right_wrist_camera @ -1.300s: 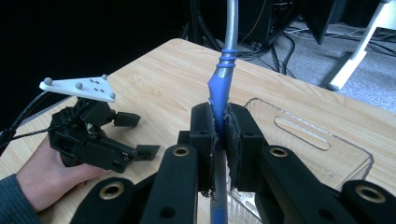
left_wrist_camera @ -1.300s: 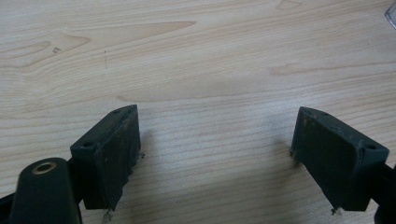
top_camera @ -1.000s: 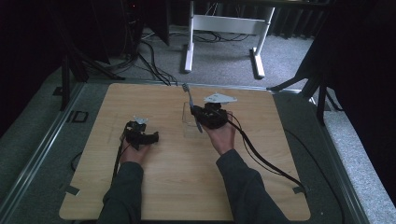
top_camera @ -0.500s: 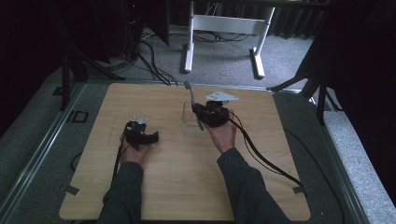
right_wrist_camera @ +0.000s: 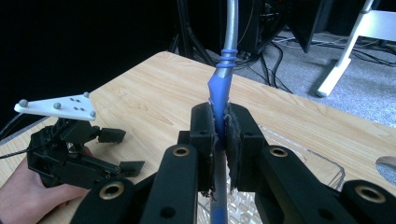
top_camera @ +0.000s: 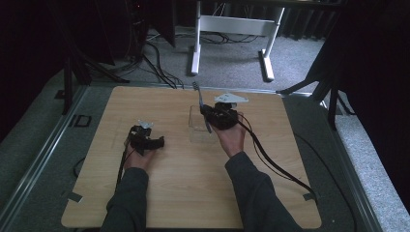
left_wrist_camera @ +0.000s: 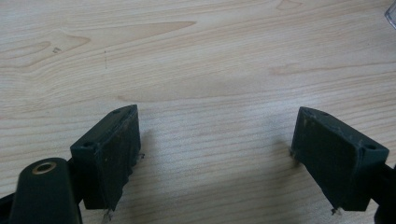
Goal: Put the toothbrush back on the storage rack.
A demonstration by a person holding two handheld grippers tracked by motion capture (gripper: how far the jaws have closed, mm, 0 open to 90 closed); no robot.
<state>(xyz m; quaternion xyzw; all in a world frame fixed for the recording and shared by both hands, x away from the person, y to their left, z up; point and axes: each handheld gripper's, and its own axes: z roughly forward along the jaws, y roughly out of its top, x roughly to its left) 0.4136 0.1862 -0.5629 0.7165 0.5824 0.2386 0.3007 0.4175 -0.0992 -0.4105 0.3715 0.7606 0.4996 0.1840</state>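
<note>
Clamping a blue-handled utensil (right_wrist_camera: pixel 219 88) with a silvery stem, the right gripper (right_wrist_camera: pixel 219 140) holds it upright; the left gripper (left_wrist_camera: pixel 215 154) gapes.

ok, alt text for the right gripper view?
The right gripper is shut on the blue handle of a utensil whose metal shaft rises out of frame, above a clear tray on the wooden table. At left, the left gripper sits open.

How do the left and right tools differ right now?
The left tool has its jaws wide apart with only bare table between them; the right tool is clamped on a blue-handled utensil. In the high view the left tool sits low near the wood, while the right tool is over a clear container. Both are black and hand-held.
</note>
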